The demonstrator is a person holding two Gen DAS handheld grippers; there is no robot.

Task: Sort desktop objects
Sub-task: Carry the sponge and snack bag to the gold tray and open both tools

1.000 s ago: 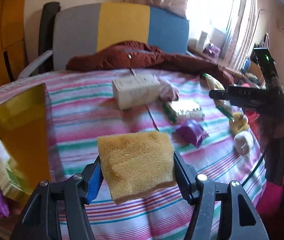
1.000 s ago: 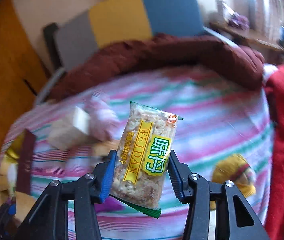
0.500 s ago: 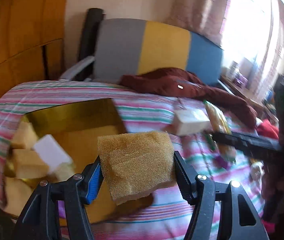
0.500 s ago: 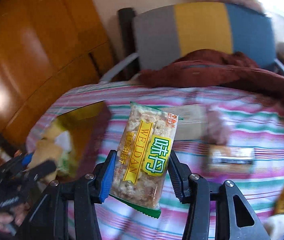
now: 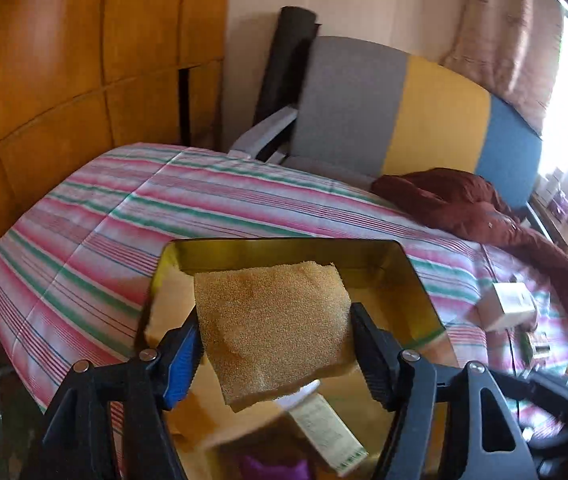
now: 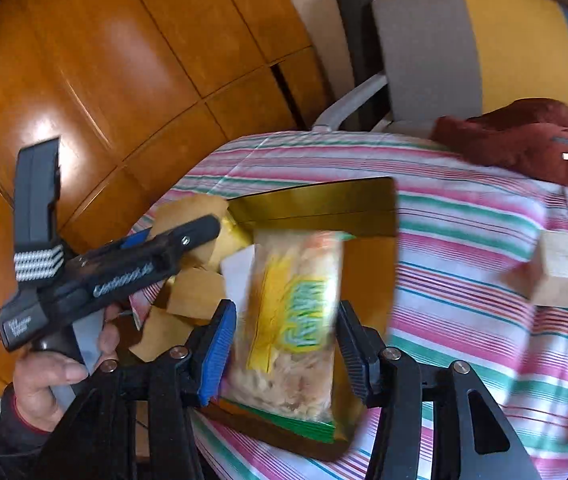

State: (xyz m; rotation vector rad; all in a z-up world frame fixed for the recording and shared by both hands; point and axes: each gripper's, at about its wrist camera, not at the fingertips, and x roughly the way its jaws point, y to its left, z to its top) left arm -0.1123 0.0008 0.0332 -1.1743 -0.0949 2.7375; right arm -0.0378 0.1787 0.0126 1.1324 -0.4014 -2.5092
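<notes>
— What is the left gripper [image 5: 276, 326] doing?

— It is hanging over the gold tin [image 5: 284, 249] with the yellow sponge [image 5: 272, 320] between its fingers. The jaws have just been easing apart, but both pads are touching the sponge's sides and it is sitting level between them, clear of the tin floor.

— And the right gripper [image 6: 287, 320]?

— It is pointing down at the same tin, carrying the snack packet [image 6: 296, 320] upright between its fingers. Those jaws have been loosening a little too. The packet is blurring while the fingers are showing sharp (so I cannot tell whether the pads are pinching it or not).

— What is lying in the tin?

— Tan sponge pieces [image 6: 196, 288] and a white block are piling up at its left end. The tin is resting on the striped cloth [image 5: 124, 220], and a pale box [image 5: 506, 306] is lying on the cloth well to the right.

— Anyone showing?

— A hand [image 6: 56, 372] is gripping the left tool's handle.
</notes>
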